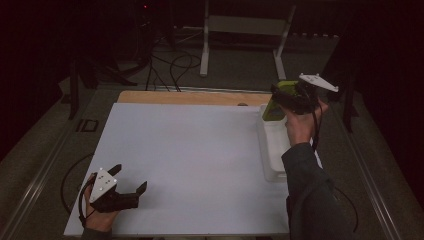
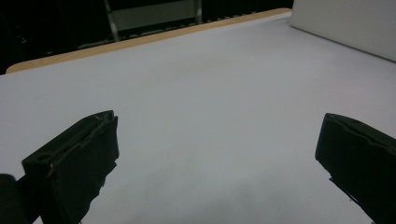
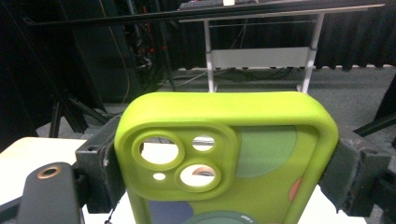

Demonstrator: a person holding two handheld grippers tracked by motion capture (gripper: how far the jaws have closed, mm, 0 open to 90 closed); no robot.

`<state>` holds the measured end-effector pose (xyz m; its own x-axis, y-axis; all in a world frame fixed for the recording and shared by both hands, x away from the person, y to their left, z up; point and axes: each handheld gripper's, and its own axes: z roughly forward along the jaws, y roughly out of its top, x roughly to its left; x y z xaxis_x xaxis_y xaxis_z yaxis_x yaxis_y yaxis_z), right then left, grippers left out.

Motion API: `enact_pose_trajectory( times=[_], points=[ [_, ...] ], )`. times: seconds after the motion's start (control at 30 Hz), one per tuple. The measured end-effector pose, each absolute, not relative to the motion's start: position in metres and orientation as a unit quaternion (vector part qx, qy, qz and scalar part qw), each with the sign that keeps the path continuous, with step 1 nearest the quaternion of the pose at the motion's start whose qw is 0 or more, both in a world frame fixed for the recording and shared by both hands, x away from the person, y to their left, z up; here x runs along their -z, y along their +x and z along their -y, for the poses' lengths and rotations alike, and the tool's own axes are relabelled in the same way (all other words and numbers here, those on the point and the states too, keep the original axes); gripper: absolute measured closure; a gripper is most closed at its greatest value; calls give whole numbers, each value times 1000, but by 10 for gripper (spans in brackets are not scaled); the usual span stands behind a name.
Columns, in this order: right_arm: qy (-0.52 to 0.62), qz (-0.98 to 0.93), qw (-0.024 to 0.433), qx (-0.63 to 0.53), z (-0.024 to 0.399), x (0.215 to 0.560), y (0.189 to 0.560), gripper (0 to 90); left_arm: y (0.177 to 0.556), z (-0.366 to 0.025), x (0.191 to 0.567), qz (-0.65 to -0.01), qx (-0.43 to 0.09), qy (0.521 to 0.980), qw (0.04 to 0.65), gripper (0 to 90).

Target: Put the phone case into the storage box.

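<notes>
Gripping green phone case point(image 3: 224, 158), bottom cut off

Lime-green phone case point(image 3: 224, 154) with duller green and dark blue rounded patches and a small salmon spot on its face. Black jaws on the right gripper point(image 1: 289, 96), topped by a pale grey plate. Black left gripper point(image 1: 129, 186) too, with a light grey plate dotted in dark points. White tabletop point(image 1: 190, 160), edged at the far side by a tan wooden strip point(image 1: 190, 97). White tray point(image 1: 272, 145). Dark grey sleeve point(image 1: 312, 195). Grey floor point(image 1: 240, 65), black cables point(image 1: 172, 65), white frame legs point(image 1: 205, 45).
</notes>
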<state>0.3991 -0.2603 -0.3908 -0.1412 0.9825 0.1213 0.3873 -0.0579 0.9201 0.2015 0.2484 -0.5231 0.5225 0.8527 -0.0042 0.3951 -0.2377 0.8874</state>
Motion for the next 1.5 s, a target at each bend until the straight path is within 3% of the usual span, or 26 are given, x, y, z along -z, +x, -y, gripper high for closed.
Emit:
enact_pose_trajectory(
  times=[1.5],
  points=[
    [596, -598, 347, -408, 263, 411, 430, 155, 201, -247, 526, -416, -248, 747, 456, 0]
  ],
)
